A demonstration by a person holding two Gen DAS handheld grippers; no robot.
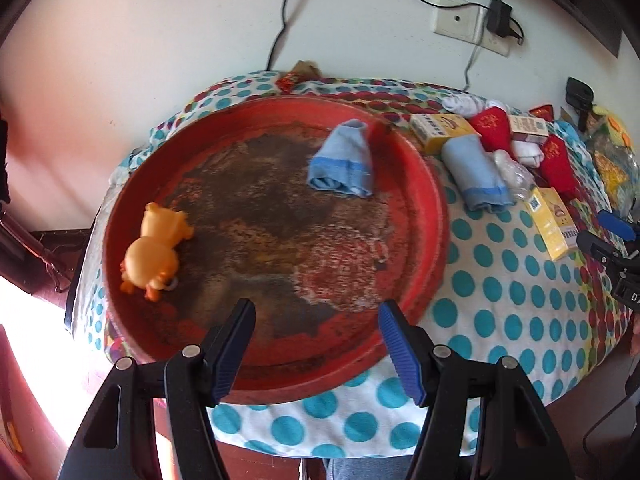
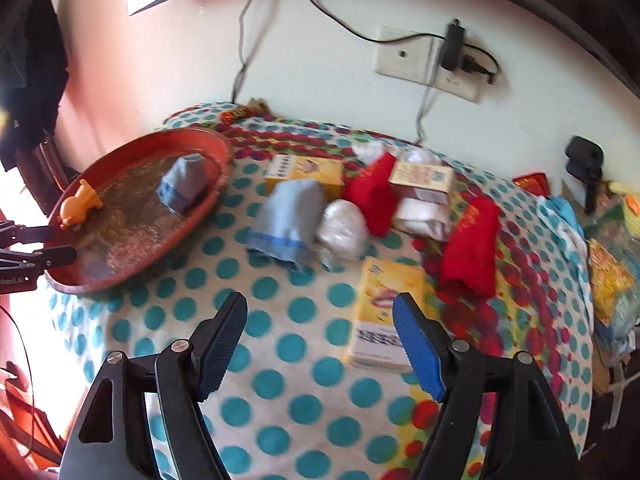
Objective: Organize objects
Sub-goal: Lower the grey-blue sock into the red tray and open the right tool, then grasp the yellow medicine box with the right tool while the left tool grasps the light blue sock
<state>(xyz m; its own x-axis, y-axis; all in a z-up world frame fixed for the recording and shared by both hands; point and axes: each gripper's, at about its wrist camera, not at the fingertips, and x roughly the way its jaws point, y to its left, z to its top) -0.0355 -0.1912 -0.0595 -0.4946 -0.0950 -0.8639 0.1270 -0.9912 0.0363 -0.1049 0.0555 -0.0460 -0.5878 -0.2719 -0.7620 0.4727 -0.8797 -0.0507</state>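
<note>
A round red tray (image 1: pixel 424 184) (image 2: pixel 216 152) lies on the left of the dotted tablecloth. In it are an orange toy animal (image 1: pixel 154 254) (image 2: pixel 78 204) and a rolled light-blue cloth (image 1: pixel 342 162) (image 2: pixel 184 186). My left gripper (image 1: pixel 316 326) is open and empty over the tray's near rim. My right gripper (image 2: pixel 320 322) is open and empty above the cloth, near a yellow box (image 2: pixel 384 312) (image 1: pixel 554 222). Beyond lie a second blue cloth roll (image 2: pixel 286 222) (image 1: pixel 476 172), a white bundle (image 2: pixel 342 232), red cloths (image 2: pixel 470 250) and more boxes (image 2: pixel 304 172).
The table stands against a white wall with a socket plate (image 2: pixel 404 54), a charger (image 2: pixel 452 46) and hanging cables. Snack packets (image 2: pixel 610 280) and a black object (image 2: pixel 584 164) crowd the right edge. The left gripper's tips show at the left of the right wrist view (image 2: pixel 52 246).
</note>
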